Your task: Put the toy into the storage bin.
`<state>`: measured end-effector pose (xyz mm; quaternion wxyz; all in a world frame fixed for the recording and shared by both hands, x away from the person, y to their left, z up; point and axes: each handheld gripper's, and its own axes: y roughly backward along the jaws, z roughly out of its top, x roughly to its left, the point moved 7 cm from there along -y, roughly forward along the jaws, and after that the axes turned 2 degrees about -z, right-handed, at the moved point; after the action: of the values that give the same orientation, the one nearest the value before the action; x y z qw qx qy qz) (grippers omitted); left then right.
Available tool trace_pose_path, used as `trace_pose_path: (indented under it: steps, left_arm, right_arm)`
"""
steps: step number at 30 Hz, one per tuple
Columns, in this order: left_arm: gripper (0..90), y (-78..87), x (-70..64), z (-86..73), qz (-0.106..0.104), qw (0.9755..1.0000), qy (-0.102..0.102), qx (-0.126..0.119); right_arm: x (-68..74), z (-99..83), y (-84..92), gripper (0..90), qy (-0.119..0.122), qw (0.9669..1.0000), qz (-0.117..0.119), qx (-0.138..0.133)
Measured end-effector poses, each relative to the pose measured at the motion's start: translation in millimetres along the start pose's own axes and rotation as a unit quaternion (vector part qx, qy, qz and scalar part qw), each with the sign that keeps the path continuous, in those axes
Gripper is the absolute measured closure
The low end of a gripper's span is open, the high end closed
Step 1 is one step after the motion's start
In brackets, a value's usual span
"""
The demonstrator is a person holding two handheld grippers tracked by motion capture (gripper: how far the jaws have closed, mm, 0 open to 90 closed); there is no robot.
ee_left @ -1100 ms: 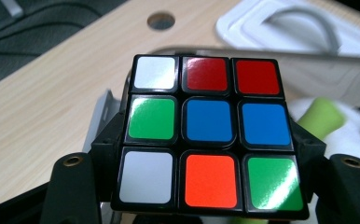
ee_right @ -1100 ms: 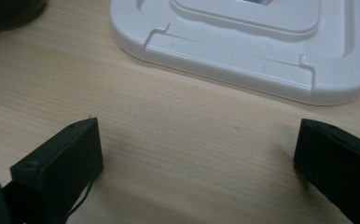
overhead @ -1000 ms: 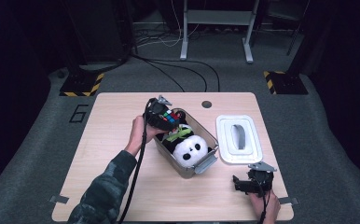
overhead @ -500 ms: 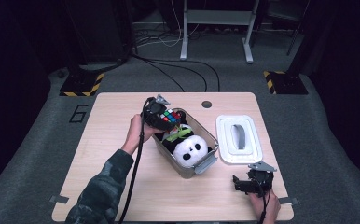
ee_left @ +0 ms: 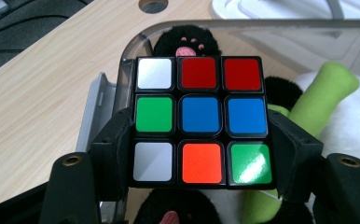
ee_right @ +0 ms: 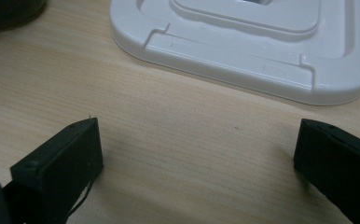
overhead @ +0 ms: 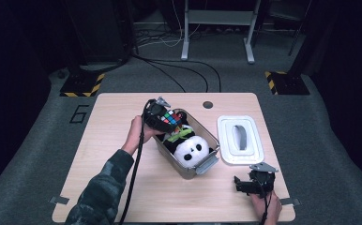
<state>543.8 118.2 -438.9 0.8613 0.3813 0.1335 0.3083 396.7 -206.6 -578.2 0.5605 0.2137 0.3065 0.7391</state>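
Note:
A scrambled puzzle cube (ee_left: 200,119) sits between the jaws of my left gripper (ee_left: 199,154), whose pads press on its two sides. The jaws have just closed a little on it. In the high view, the left gripper (overhead: 169,120) holds the cube (overhead: 172,118) over the far-left end of a clear plastic bin (overhead: 208,164). In the bin lies a plush panda (overhead: 191,150) with a green plush stick (ee_left: 322,93) across it. My right gripper (ee_right: 197,154) rests open and empty on the wood near the table's front right (overhead: 243,183).
The bin's white lid (overhead: 240,139) lies flat to the right of the bin, just beyond the right gripper's jaws (ee_right: 243,42). A round cable hole (overhead: 207,104) sits near the table's far edge. Bare wood spreads to the left and front.

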Motion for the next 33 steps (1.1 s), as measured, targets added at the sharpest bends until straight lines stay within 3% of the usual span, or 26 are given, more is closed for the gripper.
trace_pose_path:
  steps: [8,11,15,21,29,33]
  left_arm:
    - [33.1,3.7,-2.9,1.2,0.018,0.9997,-0.013,0.007]
    - [28.7,7.5,-3.9,1.3,0.018,0.9998,-0.009,0.004]
    - [22.0,17.4,-4.4,1.6,0.023,0.9997,-0.007,-0.008]
    - [15.7,43.2,-3.8,0.1,0.029,0.9985,0.005,-0.045]
    - [14.2,69.7,-4.1,-16.0,0.032,0.9974,0.006,-0.064]
    - [13.2,86.6,-4.5,-37.3,0.041,0.9962,0.010,-0.076]
  right_arm:
    - [0.0,0.0,0.0,0.4,0.000,1.0000,0.000,0.000]
    - [0.0,0.0,0.0,0.4,0.000,1.0000,0.000,0.000]
    - [0.0,-0.1,0.0,0.4,0.000,1.0000,0.000,0.000]
    - [0.0,0.0,0.0,0.4,0.000,1.0000,0.000,0.000]
    - [0.0,0.0,0.0,0.4,0.000,1.0000,0.000,0.000]
    - [0.0,0.0,0.0,0.4,0.000,1.0000,0.000,0.000]
